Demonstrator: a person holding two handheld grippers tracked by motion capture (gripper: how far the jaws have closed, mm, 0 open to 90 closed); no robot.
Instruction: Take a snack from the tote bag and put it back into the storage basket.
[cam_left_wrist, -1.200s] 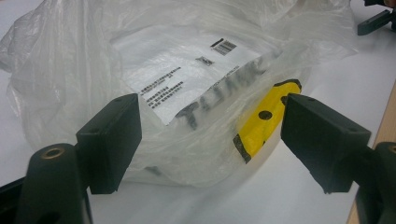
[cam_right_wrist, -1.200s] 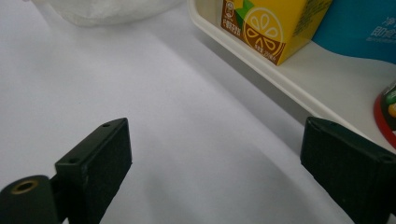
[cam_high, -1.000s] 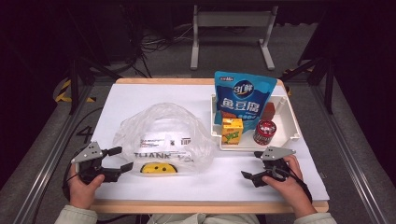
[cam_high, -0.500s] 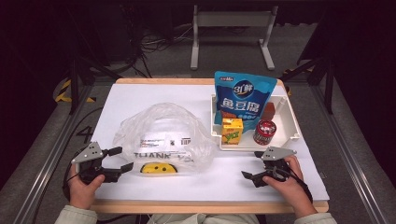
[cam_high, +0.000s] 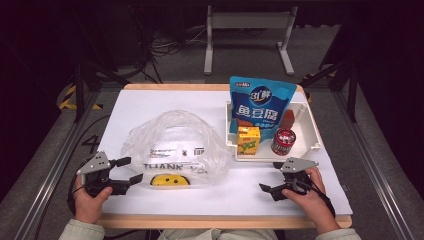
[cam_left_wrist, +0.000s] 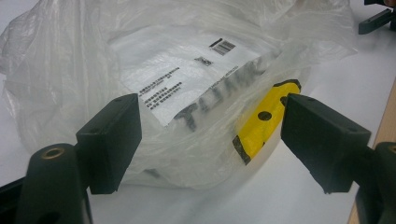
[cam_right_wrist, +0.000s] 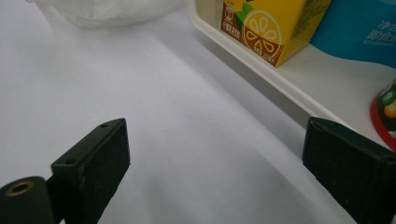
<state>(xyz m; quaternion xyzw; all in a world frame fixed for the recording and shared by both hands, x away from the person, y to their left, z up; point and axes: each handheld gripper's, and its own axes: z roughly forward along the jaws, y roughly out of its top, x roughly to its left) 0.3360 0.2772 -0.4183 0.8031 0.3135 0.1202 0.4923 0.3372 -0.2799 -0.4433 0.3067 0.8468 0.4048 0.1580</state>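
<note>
A crumpled clear plastic bag (cam_high: 175, 145) with a printed label and a yellow smiley patch (cam_high: 166, 180) lies on the white table. My left gripper (cam_high: 129, 170) is open just left of the bag's near corner. In the left gripper view the jaws stand wide apart in front of the bag (cam_left_wrist: 187, 70), not touching it. My right gripper (cam_high: 270, 176) is open over bare table, in front of the white tray (cam_high: 312, 125). The tray holds a blue pouch (cam_high: 260, 105), a yellow juice carton (cam_high: 248, 140) and a red can (cam_high: 283, 141).
The right gripper view has the tray's near rim (cam_right_wrist: 261, 70) ahead, with the carton (cam_right_wrist: 271, 28), pouch (cam_right_wrist: 359, 32) and can (cam_right_wrist: 385, 112) behind it. The table's wooden front edge (cam_high: 220, 221) runs close below both hands. Dark floor and a metal stand (cam_high: 247, 30) lie beyond.
</note>
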